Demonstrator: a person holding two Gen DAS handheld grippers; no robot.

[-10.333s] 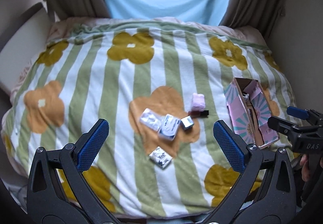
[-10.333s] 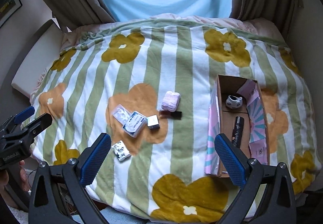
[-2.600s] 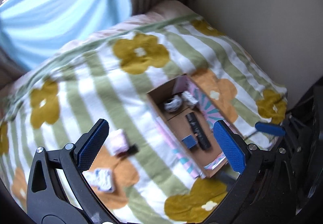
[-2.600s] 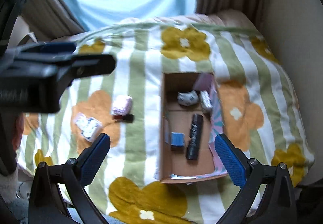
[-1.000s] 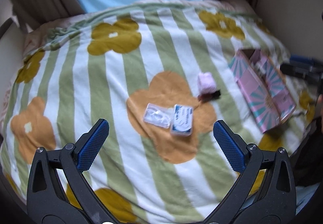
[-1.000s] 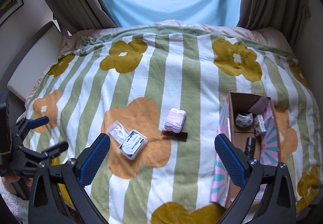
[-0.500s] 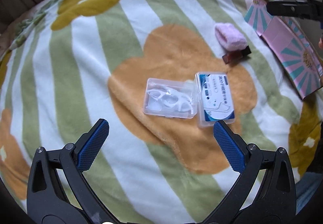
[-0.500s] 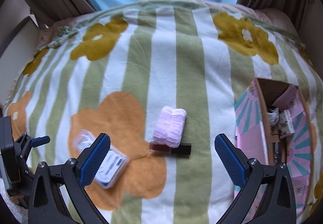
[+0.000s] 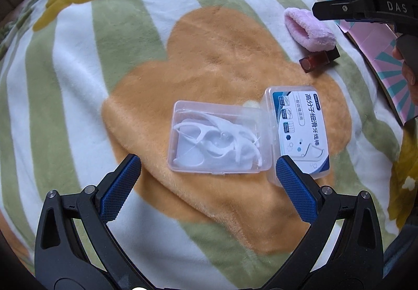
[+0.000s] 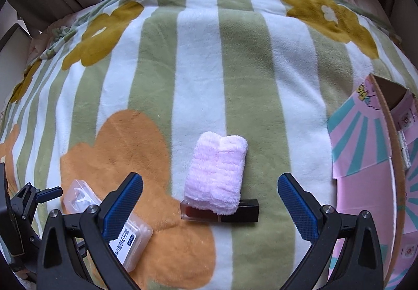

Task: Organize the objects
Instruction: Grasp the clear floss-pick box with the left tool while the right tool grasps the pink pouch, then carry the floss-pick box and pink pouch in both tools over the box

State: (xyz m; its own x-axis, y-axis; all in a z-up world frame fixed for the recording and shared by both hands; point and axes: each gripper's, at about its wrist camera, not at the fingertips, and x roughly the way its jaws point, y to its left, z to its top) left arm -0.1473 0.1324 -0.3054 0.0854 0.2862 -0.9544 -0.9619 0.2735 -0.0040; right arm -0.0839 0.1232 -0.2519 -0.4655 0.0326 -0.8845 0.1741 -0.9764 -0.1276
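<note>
Closing in on two pickups at once, both grippers spread wide and empty.

Left gripper [image 9: 207, 171] hangs directly over the clear floss-pick case [image 9: 218, 139], which lies hinged open on the orange flower mid-blanket [image 9: 78, 96]; tray long axis runs across the jaws, labelled lid [image 9: 300, 130] past the right pad [image 9: 295, 188], so judged it spans tray only. Right gripper [image 10: 210, 194] sits over the pink rolled cloth [image 10: 216, 172], long axis pointing away along the fingers, and the dark lipstick tube [image 10: 222, 210] touching its near end, crosswise. Pink box [image 10: 365, 159] waits at the blanket's right edge, nearer the right hand.
</note>
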